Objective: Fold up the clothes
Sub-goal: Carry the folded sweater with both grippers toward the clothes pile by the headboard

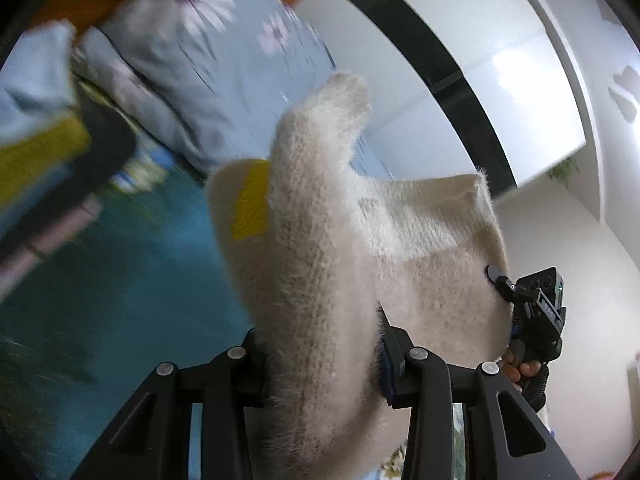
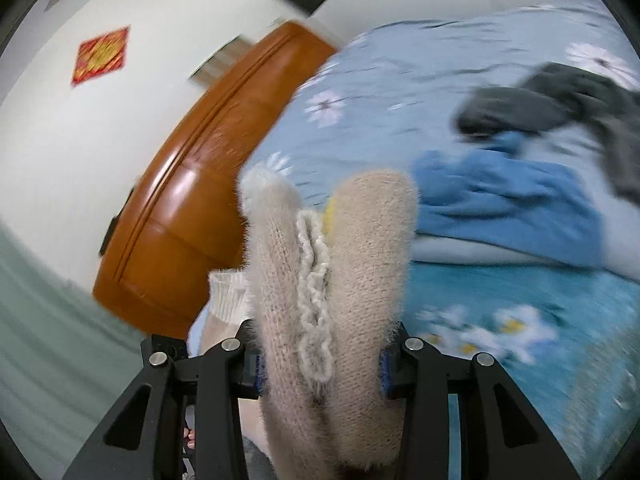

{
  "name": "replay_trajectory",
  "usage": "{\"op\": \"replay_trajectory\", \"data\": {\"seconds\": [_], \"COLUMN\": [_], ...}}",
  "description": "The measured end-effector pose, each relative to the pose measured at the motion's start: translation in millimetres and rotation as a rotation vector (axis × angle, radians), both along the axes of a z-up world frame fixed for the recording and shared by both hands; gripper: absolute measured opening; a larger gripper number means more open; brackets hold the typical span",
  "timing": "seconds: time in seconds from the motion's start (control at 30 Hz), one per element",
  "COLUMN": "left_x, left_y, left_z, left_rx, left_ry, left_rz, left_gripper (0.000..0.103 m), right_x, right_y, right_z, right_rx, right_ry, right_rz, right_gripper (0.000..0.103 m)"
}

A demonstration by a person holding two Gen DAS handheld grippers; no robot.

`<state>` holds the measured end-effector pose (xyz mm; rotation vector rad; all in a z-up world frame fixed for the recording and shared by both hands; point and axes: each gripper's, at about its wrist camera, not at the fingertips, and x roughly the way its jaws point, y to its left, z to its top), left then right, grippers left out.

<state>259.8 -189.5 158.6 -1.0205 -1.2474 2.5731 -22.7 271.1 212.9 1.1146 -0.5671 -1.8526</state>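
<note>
Cream fuzzy sweater [image 1: 320, 264] bunched between both clamped hand-held grippers, left [image 1: 320, 364] and right [image 2: 320, 364], above bed [image 2: 520, 300].

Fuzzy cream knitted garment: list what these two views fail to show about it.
- Left wrist view: fuzzy cream knitted garment fills the middle; its full shape and lower part are cut off by the bottom edge.
- Right wrist view: bunched folds hide the gripper fingers' tips.
- Both views: the bed behind is motion-blurred.

1. Left wrist view: looks forward along the left gripper [image 1: 320, 364], pressed close against a fuzzy cream sweater [image 1: 332, 264], tilted toward bed [image 1: 132, 280] and far wall.
2. Right wrist view: same closeness behind the right gripper [image 2: 320, 364], facing the bed and wooden headboard [image 2: 208, 184].
3. Shared: sweater, floral bedding.
</note>
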Motion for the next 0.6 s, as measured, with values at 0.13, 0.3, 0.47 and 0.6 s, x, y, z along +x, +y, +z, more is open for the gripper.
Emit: {"op": "replay_trajectory", "data": {"seconds": [0.13, 0.3, 0.47, 0.6], "left_x": [43, 93, 142, 157], "left_y": [-66, -135, -212, -244], "left_z": [28, 56, 66, 55], "left_rx": [-0.022, -0.057, -0.079, -0.068], "left_ry": [0.04, 0.075, 0.073, 0.061], "left_rz": [0.135, 0.273, 0.395, 0.464], "left_gripper": [0.041, 0.041, 0.041, 0.041], "right_x": [-11, -18, -17, -14], "right_y": [-93, -210, -328, -396], "right_z": [17, 32, 39, 32], "right_rx": [-0.038, -0.064, -0.069, -0.056], "right_ry": [0.009, 0.001, -0.002, -0.012], "right_rz": [0.122, 0.276, 0.418, 0.501], "right_gripper": [0.042, 0.042, 0.042, 0.042]}}
